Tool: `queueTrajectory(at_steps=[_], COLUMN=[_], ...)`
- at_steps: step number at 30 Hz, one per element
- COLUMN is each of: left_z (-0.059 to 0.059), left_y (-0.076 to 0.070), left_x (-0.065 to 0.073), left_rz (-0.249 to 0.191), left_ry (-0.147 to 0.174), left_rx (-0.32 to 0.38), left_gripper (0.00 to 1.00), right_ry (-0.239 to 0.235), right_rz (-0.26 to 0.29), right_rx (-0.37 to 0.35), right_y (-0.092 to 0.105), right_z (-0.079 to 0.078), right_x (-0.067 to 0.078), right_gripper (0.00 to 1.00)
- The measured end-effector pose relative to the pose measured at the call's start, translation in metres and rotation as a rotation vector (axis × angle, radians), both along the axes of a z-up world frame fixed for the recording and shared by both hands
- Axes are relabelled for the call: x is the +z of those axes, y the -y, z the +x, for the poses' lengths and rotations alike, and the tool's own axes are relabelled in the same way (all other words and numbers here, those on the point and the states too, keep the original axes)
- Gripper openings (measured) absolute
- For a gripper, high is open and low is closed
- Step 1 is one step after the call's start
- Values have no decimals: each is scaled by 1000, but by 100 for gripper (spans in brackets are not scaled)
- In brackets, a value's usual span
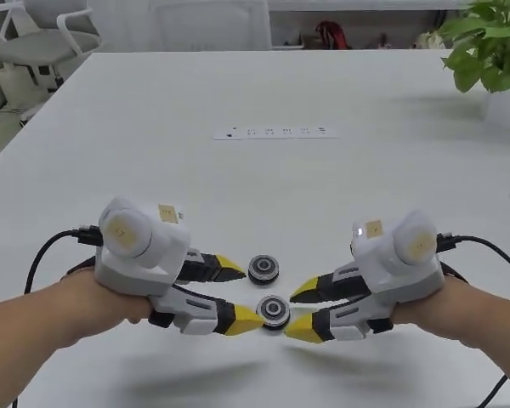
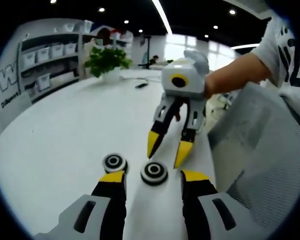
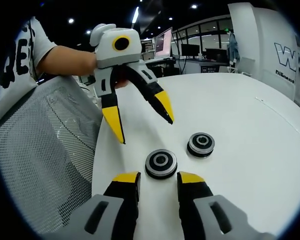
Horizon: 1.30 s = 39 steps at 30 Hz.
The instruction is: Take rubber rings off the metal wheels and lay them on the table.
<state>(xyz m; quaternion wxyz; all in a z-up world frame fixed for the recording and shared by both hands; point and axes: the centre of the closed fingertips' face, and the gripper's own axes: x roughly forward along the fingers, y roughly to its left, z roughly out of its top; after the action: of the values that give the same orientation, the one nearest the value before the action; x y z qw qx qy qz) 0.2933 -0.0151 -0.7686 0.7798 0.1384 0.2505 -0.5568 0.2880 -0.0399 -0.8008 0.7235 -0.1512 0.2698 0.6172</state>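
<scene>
Two small metal wheels with black rubber rings lie flat on the white table. The nearer wheel (image 1: 274, 311) (image 2: 154, 172) (image 3: 161, 163) sits between the two grippers' tips. The farther wheel (image 1: 263, 269) (image 2: 114, 162) (image 3: 200, 144) lies just beyond it. My left gripper (image 1: 244, 295) (image 2: 153, 177) (image 3: 143, 117) is open, its yellow tips flanking the space left of the near wheel. My right gripper (image 1: 298, 311) (image 3: 158, 177) (image 2: 168, 145) is open too, facing the left one, with the near wheel just ahead of its tips. Neither touches a wheel.
A white power strip (image 1: 274, 132) lies further back on the table. A potted plant (image 1: 491, 59) (image 2: 107, 61) stands at the far right corner. A mesh chair back (image 3: 45, 150) (image 2: 260, 145) sits by the table's near edge. Cables trail from both grippers.
</scene>
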Motion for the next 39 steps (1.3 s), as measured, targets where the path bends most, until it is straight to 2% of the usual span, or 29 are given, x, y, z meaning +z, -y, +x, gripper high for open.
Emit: queueTrajectory(at_steps=[6,12,16,20,22,28,34,37,39], left_z=[-5,-8,-3,5,6,0,2,3,3], left_y=[7,15,15,15,16,25,25,25,24], left_x=[-7,-12,-15,-14,-14,-18,-25,-26,-26], left_rz=[4,9,9,-10,-12,-2,34,59,62], left_ry=[-18,-22,-23,-29,-30,-16,-6,35,38], left_rx=[-19,-35,-9,34,37,21,25,20,19], left_gripper=[39,36,33,26,25,22,18,16,16], right_ry=[-11,-21,-25,-25,-26,-31,-35,-35,-36], right_rz=[10,20,7,2,3,15,29,31,35], right_rx=[-11,-31,-28,-20,-23,-45,-50,-50,-52], right_y=[-3,-2,-1,-1,0,1,-1,-2,-2], right_z=[1,4,2,0,1,5,5,5,5], right_x=[-1,-2,-5,-6,-6,-6,-4,-4,-3], right_gripper=[26,25,24,24,24,24,24,23,23])
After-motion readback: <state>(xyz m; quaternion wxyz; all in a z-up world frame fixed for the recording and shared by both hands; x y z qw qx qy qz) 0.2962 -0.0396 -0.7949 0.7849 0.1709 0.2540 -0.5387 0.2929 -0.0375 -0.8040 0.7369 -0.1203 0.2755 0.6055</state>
